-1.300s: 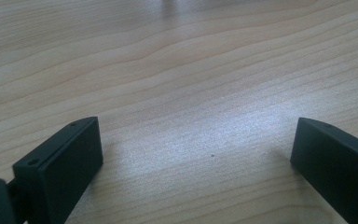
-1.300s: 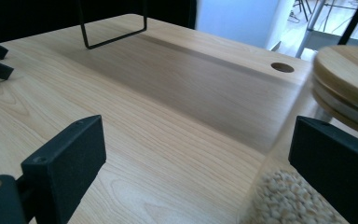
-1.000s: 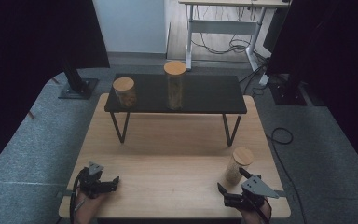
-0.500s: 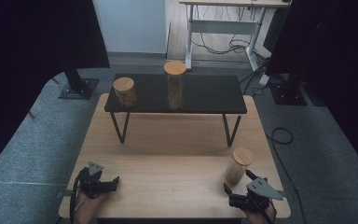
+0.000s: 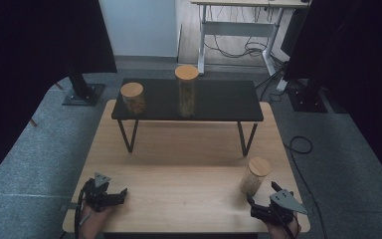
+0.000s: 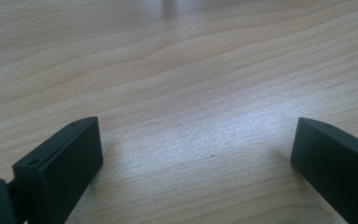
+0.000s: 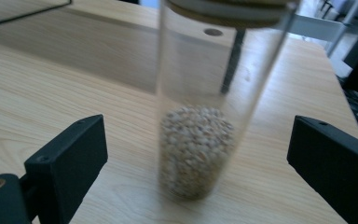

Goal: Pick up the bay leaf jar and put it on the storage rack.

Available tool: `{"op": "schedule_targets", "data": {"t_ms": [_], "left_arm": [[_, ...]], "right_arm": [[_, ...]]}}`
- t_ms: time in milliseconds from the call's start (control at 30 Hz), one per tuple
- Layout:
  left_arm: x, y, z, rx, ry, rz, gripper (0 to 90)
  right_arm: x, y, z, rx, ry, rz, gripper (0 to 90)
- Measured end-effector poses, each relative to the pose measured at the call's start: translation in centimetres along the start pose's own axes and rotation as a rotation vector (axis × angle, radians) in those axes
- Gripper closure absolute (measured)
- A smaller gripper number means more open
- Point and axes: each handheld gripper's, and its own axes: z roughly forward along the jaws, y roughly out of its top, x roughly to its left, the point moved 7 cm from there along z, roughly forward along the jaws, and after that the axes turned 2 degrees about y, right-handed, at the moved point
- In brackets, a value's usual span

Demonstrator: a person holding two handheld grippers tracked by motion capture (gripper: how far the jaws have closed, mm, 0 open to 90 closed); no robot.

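A glass jar with a wooden lid (image 5: pixel 254 177), about a third full of pale grains, stands on the wooden table (image 5: pixel 179 169) near its front right corner. My right gripper (image 5: pixel 262 195) sits just in front of it, open. In the right gripper view the jar (image 7: pixel 200 140) rises, blurred, straight ahead, centred between the two wide-apart jaws of the right gripper (image 7: pixel 198 135), and neither jaw touches it. My left gripper (image 5: pixel 121 195) rests low at the front left, open. In the left gripper view the left gripper (image 6: pixel 196 140) has bare wood between its jaws.
A low black shelf on thin metal legs (image 5: pixel 219 102) stands across the back of the table. On it are a short lidded jar (image 5: pixel 133 97) and a tall lidded jar (image 5: pixel 186 90). Grey carpet surrounds the table, and a desk with cables stands behind.
My right gripper has shifted a little to the right, lining up in front of the jar. The left gripper and the jars have stayed put.
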Motion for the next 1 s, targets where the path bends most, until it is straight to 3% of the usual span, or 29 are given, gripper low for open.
{"op": "schedule_targets", "data": {"t_ms": [567, 1000], "left_arm": [[0.0, 0.0, 0.0, 0.000, 0.001, -0.002, 1.8], [0.0, 0.0, 0.0, 0.000, 0.001, -0.001, 1.8]], "right_arm": [[-2.4, -1.8, 0.1, 0.031, -0.112, 0.051, 4.6], [-3.2, -2.9, 0.4, 0.053, -0.156, 0.068, 4.8]]}}
